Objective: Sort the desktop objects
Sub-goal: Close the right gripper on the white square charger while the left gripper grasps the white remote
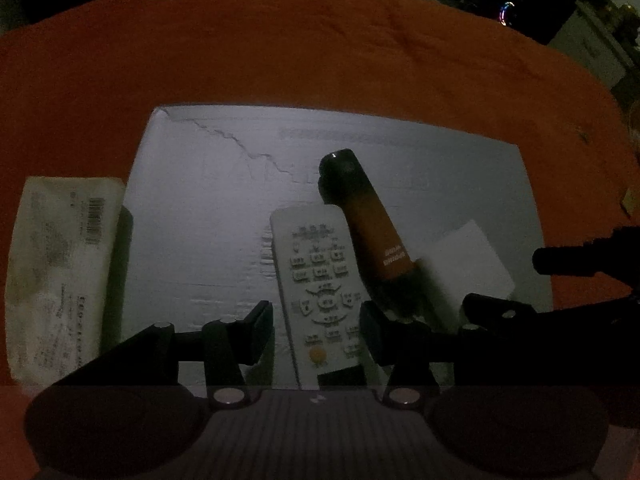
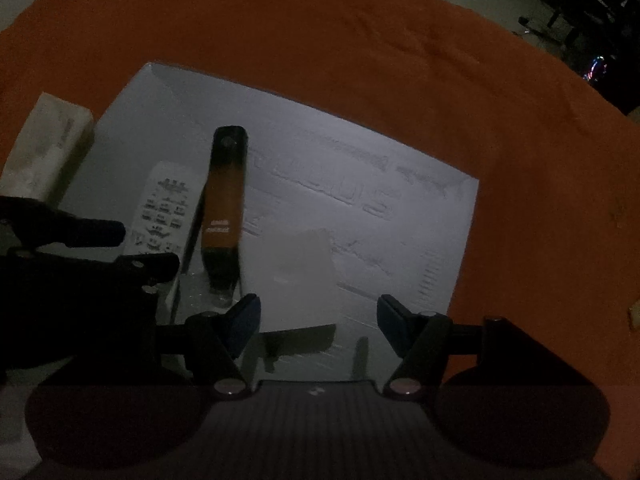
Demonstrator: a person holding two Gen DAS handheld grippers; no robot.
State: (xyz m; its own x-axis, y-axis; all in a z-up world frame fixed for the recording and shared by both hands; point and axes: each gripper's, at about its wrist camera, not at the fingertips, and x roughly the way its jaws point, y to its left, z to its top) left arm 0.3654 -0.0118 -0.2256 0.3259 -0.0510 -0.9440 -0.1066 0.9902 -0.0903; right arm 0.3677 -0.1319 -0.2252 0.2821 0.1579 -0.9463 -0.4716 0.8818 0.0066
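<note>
Two candidates on the white board (image 1: 192, 208): remote (image 1: 316, 280), rigid and light, pinch across its width; left gripper (image 1: 316, 330) fingers spread astride it. Right gripper (image 2: 319, 326) spread, empty.

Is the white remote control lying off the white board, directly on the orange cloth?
No, the remote control lies on the white board, beside the orange tube; the orange cloth surrounds the board.

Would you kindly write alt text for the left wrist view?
The open left gripper straddles a white remote on a white board, beside an orange tube with a black cap. A labelled packet lies left on the orange cloth.
</note>
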